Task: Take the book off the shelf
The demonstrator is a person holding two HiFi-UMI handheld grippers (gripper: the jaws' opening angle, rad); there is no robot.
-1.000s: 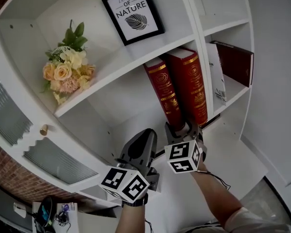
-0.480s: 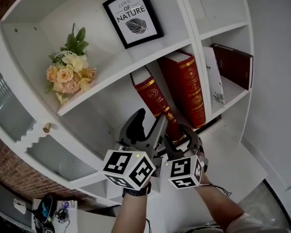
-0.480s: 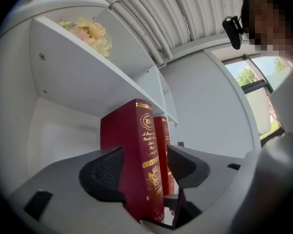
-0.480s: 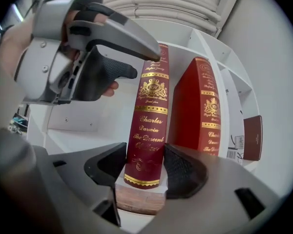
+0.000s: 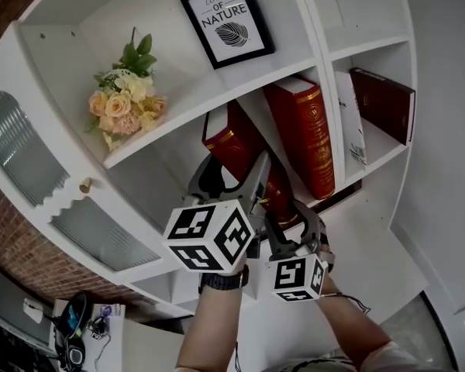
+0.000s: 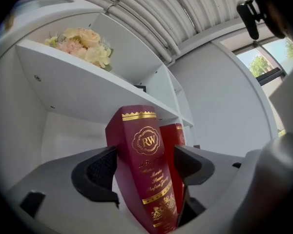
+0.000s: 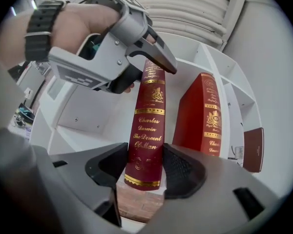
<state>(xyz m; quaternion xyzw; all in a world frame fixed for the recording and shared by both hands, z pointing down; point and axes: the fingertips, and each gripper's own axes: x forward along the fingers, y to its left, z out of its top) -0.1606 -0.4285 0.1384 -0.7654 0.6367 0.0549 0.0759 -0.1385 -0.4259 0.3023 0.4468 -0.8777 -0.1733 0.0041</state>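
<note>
Two red, gold-stamped volumes share one shelf (image 5: 187, 108) compartment. One dark maroon book (image 5: 384, 103) and one thin white booklet (image 5: 350, 122) stand in the next, with one framed print (image 5: 226, 20) and one bunch of flowers (image 5: 128, 107) above. The book (image 6: 142, 174) is deep red with gold bands, an RW crest and gilt spine lettering. It leans left, away from the upright second red book (image 5: 310, 138). The left gripper (image 6: 146, 165) has its jaws opening wide around the book. The right gripper (image 7: 147, 169) has its jaws closing, pads against both covers at the book's foot.

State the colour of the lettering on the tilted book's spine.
Gold on the tilted book; right gripper view shows it best.
</note>
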